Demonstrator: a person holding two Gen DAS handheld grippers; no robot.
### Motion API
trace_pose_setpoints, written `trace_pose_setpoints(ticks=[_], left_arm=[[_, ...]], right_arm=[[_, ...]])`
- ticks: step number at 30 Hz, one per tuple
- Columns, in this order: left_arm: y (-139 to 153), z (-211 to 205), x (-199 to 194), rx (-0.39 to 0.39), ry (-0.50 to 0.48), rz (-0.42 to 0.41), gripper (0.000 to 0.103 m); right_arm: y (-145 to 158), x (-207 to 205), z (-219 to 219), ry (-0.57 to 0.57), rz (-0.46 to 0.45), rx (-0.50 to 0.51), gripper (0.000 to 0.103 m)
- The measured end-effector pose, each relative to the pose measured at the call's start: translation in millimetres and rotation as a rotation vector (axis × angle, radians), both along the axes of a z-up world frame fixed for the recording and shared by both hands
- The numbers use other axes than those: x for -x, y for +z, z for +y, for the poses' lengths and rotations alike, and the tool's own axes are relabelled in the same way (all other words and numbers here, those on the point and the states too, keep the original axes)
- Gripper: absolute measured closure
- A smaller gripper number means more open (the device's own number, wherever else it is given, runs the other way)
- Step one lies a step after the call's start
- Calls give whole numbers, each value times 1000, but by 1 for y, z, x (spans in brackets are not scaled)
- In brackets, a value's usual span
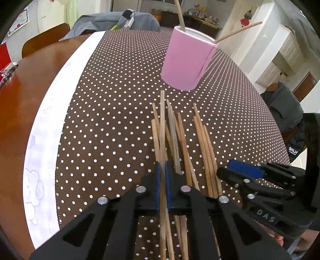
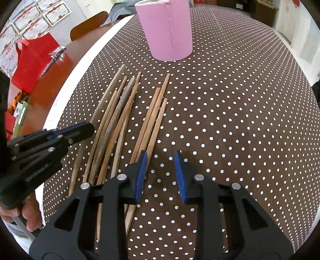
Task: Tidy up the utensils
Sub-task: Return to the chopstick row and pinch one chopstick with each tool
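Note:
Several wooden chopsticks lie side by side on the brown dotted tablecloth. My left gripper is shut on one chopstick, whose far end points toward the pink cup. Two chopsticks stand in that cup. In the right wrist view my right gripper hovers open just right of the pile, with only cloth between its blue pads. The left gripper shows there at the pile's left side, the right gripper in the left wrist view at the pile's right.
The cloth's white border runs along the left, with bare wooden table beyond. A red bag stands on that bare part. A wooden chair and grey fabric are behind the table; a dark jacket hangs at right.

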State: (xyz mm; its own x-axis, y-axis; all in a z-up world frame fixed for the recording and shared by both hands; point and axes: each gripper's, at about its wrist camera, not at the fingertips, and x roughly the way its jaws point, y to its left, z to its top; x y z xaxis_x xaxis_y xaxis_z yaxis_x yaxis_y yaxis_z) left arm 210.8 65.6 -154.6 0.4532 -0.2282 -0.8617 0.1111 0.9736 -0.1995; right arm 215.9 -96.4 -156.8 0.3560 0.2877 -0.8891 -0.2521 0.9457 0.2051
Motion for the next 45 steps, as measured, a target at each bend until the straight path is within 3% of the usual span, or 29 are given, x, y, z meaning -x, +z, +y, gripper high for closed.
trace_pose_setpoints(ticks=[12,21,25,28,30,31,32,37,45], left_arm=[[5,3,8,7,-12,-14,97],[10,1,13,13,-22,-22,97],[11,3,17,10,-22,-25,97],[10,5,17,15,-20,-22,97],[10,4,16,22,-22,-21,97],[10,3,16,21,-21,-21,97],[10,3,16,20,-20,-23,97],[15,1,15,50,-16,-52,97],[38,-10,19,136,-41,-180,97]], right_arm=[[-2,7,34,35,-11,133,75],[-2,14,45,54,-22,199,75],[-8,20,47,30,11,169,75],[-12,30,52,48,-9,228,75],[-13,26,51,33,-7,201,79],[-13,25,48,26,-10,201,90],[-14,21,42,17,-14,200,92],[-15,14,14,-8,-22,89,97],[14,14,-34,-47,-144,-78,97]])
